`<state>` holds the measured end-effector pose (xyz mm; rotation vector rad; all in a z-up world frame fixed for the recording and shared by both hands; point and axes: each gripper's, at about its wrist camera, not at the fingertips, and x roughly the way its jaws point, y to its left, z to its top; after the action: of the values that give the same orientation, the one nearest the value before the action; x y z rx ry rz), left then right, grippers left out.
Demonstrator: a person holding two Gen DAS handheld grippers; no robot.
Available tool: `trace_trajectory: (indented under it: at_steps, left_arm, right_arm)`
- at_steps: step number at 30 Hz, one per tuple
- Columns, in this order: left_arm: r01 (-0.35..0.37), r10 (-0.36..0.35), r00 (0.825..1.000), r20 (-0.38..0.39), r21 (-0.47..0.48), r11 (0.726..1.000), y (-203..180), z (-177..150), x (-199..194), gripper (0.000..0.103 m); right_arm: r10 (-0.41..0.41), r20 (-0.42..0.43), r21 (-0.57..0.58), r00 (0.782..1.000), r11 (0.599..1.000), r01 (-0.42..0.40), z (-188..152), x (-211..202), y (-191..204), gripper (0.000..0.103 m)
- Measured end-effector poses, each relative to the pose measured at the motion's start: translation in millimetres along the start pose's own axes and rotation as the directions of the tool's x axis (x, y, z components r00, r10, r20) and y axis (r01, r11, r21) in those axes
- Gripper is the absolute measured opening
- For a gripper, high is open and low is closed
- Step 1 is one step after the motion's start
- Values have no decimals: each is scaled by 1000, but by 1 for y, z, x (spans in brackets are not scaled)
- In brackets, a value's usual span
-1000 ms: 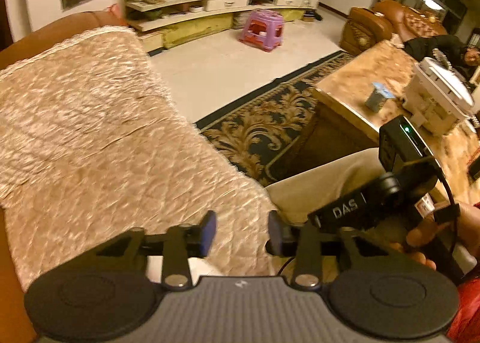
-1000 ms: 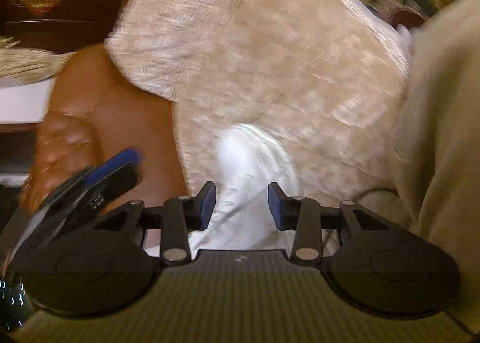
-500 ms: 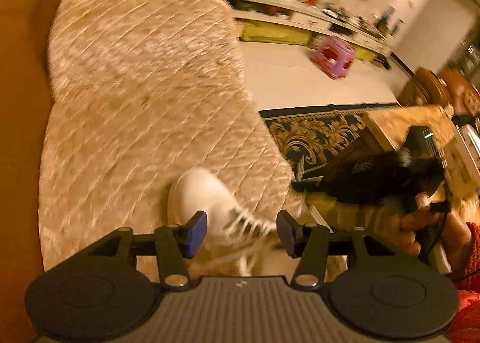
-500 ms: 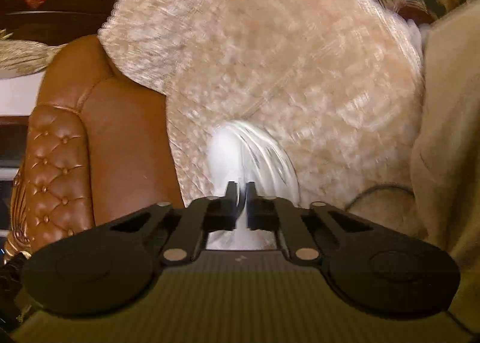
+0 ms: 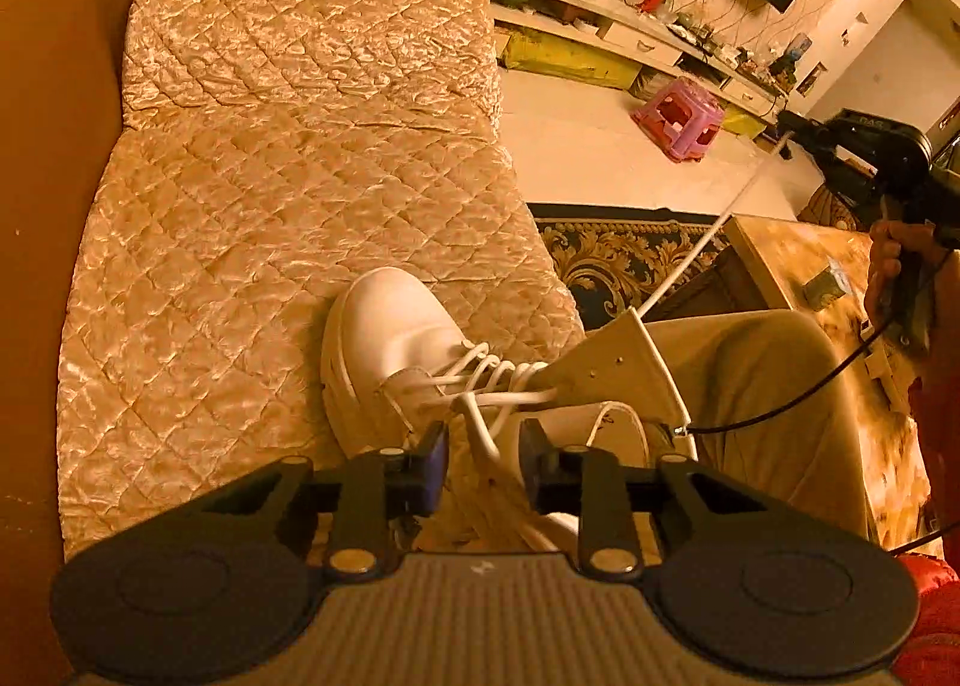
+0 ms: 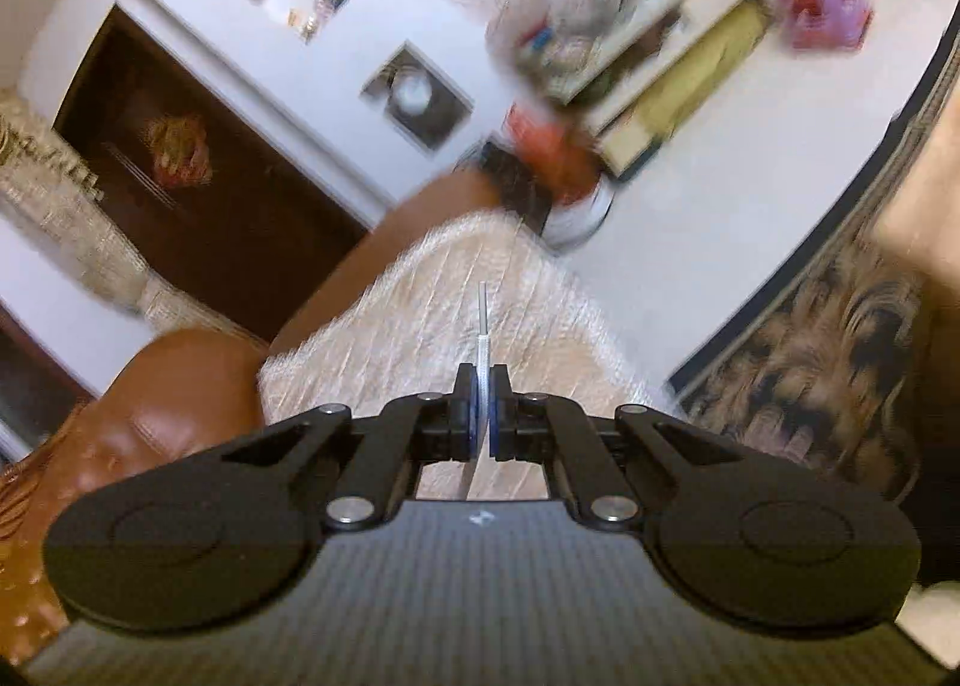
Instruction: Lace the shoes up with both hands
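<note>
My left gripper (image 5: 477, 461) points down at the white sneaker (image 5: 396, 350) lying on the quilted sofa cover (image 5: 288, 158), toe away from me. Its jaws are closing, with a loose strand of white shoelace (image 5: 480, 422) between the 2 pads, not yet pinched. My right gripper (image 6: 482, 410) is clamped tight on the other lace end (image 6: 482, 326), its tip poking out past the pads; that lace (image 5: 708, 242) runs taut from the shoe's tongue (image 5: 606, 368) up to it.

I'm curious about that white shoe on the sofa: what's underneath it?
The white shoe rests on a quilted golden sofa cover. Brown leather sofa shows beyond the cover's edge. What lies directly beneath the sole is hidden.
</note>
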<state>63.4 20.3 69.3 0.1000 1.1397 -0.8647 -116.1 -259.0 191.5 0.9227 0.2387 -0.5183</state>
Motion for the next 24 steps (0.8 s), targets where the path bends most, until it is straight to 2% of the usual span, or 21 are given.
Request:
trace_trajectory:
  at_steps: [9,16,19,21,22,23,24]
  left_arm:
    - [-1,2,1000,24,-28,1000,1,-4,-5,27]
    - [0,2,998,60,-43,999,-2,-4,-11,27]
    - [-9,11,998,57,-46,999,-2,-5,-10,27]
    - [-9,13,998,56,-59,998,-1,-6,-10,27]
    - [-10,14,998,56,-65,998,-1,-7,-11,27]
    - [-14,18,998,55,-72,997,-1,-8,-11,27]
    - [-16,20,999,51,-80,997,0,-9,-12,27]
  right_arm:
    - [-99,147,49,984,995,92,36,-20,-35,5]
    - [-107,147,-35,983,993,114,42,-11,-28,5]
    - [-46,59,-148,997,987,55,34,4,0,5]
    - [25,-44,-272,999,962,-36,19,19,33,5]
    - [62,-111,-335,992,937,-96,8,27,53,5]
    - [96,-199,-399,975,901,-170,-6,36,77,5]
    - [121,-296,-450,947,857,-250,-24,44,101,5]
